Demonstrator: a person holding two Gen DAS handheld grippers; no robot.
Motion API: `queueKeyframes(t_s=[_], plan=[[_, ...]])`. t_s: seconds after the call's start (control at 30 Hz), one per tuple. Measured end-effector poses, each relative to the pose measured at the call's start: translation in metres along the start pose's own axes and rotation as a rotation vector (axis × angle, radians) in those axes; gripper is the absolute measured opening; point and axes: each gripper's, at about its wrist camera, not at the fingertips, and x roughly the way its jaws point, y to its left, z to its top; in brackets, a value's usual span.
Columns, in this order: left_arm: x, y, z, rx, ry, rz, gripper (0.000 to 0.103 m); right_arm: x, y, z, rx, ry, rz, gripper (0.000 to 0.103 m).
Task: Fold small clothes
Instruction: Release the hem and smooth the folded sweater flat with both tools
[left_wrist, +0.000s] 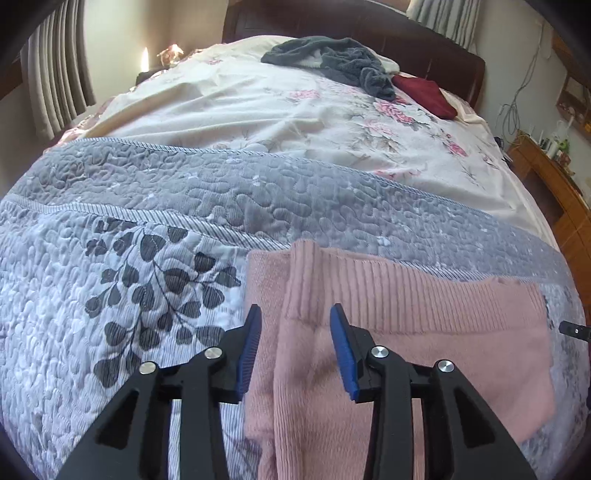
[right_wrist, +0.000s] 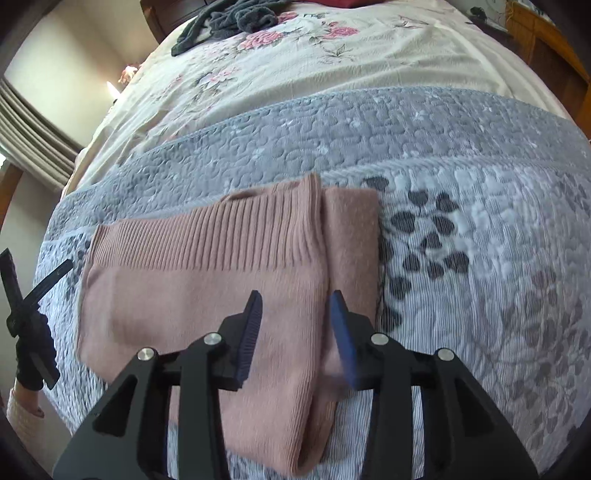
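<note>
Sweater (left_wrist: 424, 332): one, pink, folded | hand-held grippers: left (left_wrist: 295, 317), right (right_wrist: 295, 302), both wide, empty

You are looking across a bed spread with a grey quilted coverlet (left_wrist: 258, 192) and, beyond it, a cream floral sheet (left_wrist: 258, 107) reaching a dark wooden headboard (left_wrist: 436, 44). To your left, pleated curtains (left_wrist: 55, 74) hang against a pale wall; to your right, a wooden dresser (left_wrist: 554, 177) carries small clutter, with cables on the wall above.
</note>
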Motion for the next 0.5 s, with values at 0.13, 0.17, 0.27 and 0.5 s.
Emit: queueKeyframes(t_s=[0.13,0.17,0.27,0.5], plan=[[-0.019,-0.022,-0.035,0.068,0.04,-0.051,0.047,-0.008,0.003,-0.053,-0.011,0.054,0.049,0.048],[-0.022,-0.028,-0.043,0.076,0.049,-0.062,0.048,-0.007,0.004,-0.065,-0.02,0.069,0.047,0.048],[-0.022,-0.04,-0.063,0.09,0.083,-0.089,0.05,0.001,0.008,-0.09,-0.043,0.108,0.018,0.041],[-0.003,-0.043,-0.088,0.101,0.168,-0.042,0.051,-0.008,0.01,-0.097,-0.025,0.112,0.04,0.007]])
